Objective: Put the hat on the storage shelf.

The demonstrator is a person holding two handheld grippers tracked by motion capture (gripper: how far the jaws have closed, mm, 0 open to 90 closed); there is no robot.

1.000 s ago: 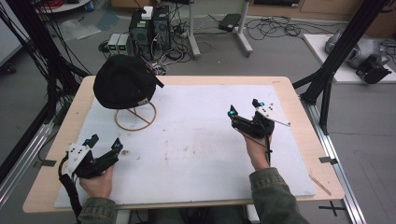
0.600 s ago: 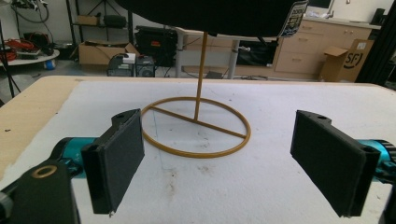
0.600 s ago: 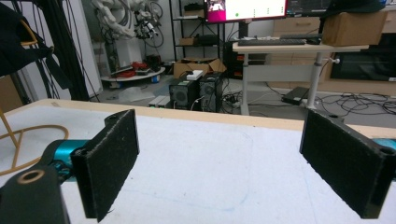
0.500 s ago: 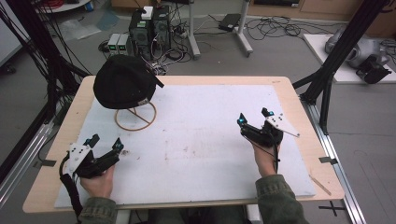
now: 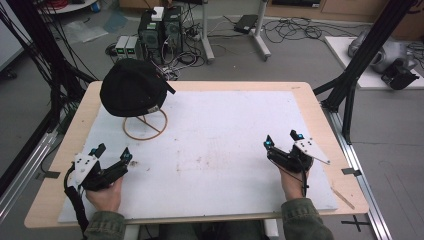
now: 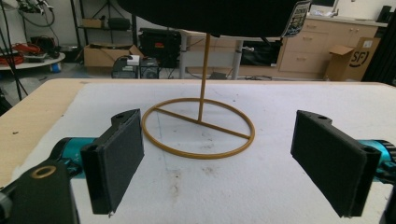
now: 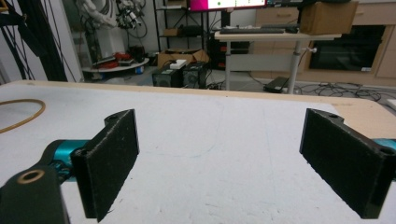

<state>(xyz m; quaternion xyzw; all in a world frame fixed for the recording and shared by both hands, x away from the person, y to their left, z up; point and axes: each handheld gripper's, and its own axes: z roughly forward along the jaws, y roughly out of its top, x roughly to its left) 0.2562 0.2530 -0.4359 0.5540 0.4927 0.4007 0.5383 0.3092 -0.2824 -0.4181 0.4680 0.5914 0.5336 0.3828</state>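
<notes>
The black cap [image 5: 132,88] sits on top of a wire stand [image 5: 145,124] at the far left of the table, fully seated on the stand and touched by neither gripper. Judged from this layout, either the cap has been hung and the work is complete, or removal has not begun; nothing is in hand.

The cap is a soft, matte black fabric dome with a short brim and a label [image 6: 299,15] at its edge. The stand is thin gold-coloured wire: a flat ring base with one cross bar and an upright post [image 6: 204,77].

The left gripper [image 5: 111,158] rests near the front left edge, jaws spread wide and empty. The right gripper [image 5: 283,140] lies well apart at the front right, jaws likewise spread and empty. Jaw pads [image 7: 112,158] are flat, black and rough-textured. A white, faintly stained mat [image 5: 225,135] covers the wooden table [image 5: 305,95].
</notes>
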